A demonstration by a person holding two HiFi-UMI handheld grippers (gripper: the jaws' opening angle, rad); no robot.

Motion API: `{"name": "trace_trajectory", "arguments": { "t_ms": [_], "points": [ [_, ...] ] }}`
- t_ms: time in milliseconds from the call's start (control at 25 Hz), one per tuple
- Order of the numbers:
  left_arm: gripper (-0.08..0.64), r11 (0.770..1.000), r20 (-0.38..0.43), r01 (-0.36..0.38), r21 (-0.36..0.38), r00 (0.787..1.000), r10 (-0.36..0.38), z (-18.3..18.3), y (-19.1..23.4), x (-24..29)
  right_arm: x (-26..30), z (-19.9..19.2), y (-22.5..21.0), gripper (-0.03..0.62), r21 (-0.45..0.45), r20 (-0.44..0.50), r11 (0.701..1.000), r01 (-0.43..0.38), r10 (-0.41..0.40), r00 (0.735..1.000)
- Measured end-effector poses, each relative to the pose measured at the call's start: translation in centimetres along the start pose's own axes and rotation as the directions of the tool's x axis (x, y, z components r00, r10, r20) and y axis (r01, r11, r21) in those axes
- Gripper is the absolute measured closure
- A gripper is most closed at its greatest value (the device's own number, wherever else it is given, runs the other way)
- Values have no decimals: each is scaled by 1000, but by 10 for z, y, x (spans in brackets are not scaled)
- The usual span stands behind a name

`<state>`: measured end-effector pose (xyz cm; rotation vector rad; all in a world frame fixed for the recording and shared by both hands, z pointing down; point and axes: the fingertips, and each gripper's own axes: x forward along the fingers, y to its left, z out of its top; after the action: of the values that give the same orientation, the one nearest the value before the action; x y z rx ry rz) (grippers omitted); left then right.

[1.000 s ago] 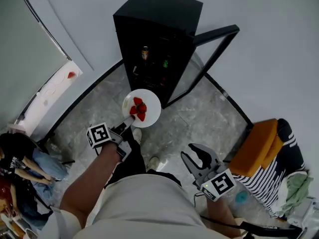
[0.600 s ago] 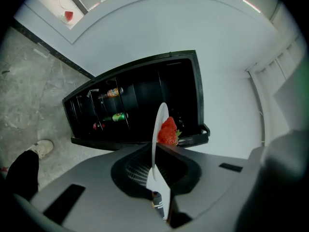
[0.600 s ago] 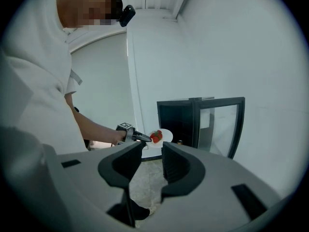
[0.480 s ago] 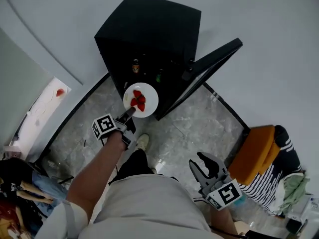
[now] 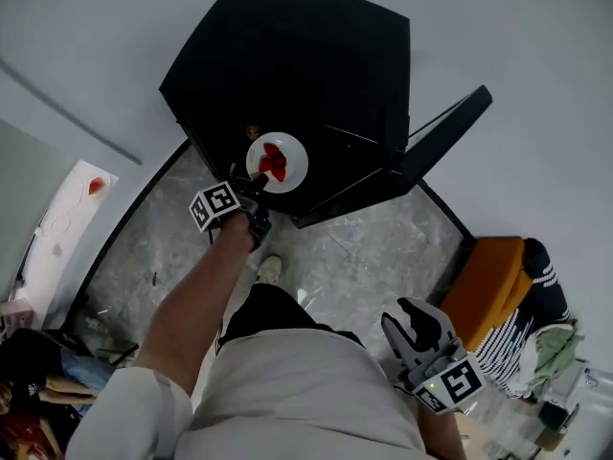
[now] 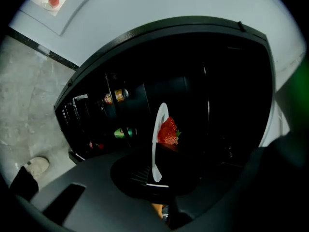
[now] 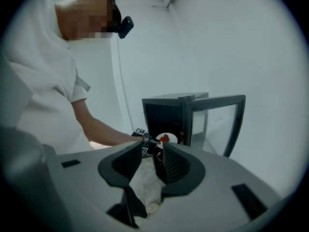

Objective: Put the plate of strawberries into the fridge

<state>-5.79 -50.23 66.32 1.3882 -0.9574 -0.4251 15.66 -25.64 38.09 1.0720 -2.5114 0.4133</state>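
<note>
**Marble floor [image 5: 364,247], open fridge [image 5: 287,56] — plate [image 5: 295,151] nearly in**

Head view: my left gripper [image 5: 257,182] clamps the plate of strawberries [image 5: 273,161] at the fridge mouth.
Left gripper view: plate faces the dark interior — setting it down remains.
Right gripper view: my right gripper [image 7: 153,151] gapes, empty.

Right tool [image 7: 152,153] gapes empty; beyond, plate [image 7: 172,138] (strawberries [image 7: 164,138] aboard) at the open fridge [image 7: 163,115].
</note>
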Motion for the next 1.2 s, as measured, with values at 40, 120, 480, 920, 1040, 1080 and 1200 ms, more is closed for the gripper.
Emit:
{"name": "trace_trajectory", "arguments": {
  "t_ms": [40,120,480,920,1040,1080,1200],
  "points": [
    [537,1000,-2,-7,-2,1000,7,6,4,9,3,2,-3,446,3,-5,1000,11,-11,1000],
    [537,1000,-6,-18,-10,1000,18,13,10,26,6,4,-9,446,10,-20,999,39,-39,999],
    [535,997,-29,-80,-13,996,80,32,30,75,10,-2,-21,446,82,-64,988,134,-129,990],
    [521,931,-49,-246,269,962,268,38,31,91,4,-12,-19,446,126,-84,977,174,-164,983],
    [490,866,-45,-294,404,940,339,37,31,93,2,-12,-17,446,126,-88,977,175,-165,982],
    [480,841,-41,-306,447,932,361,37,31,94,2,-13,-16,446,128,-89,976,175,-164,982],
    [446,768,-25,-331,548,912,410,40,29,94,3,-16,-13,446,136,-93,975,175,-163,982]
  ]
}}
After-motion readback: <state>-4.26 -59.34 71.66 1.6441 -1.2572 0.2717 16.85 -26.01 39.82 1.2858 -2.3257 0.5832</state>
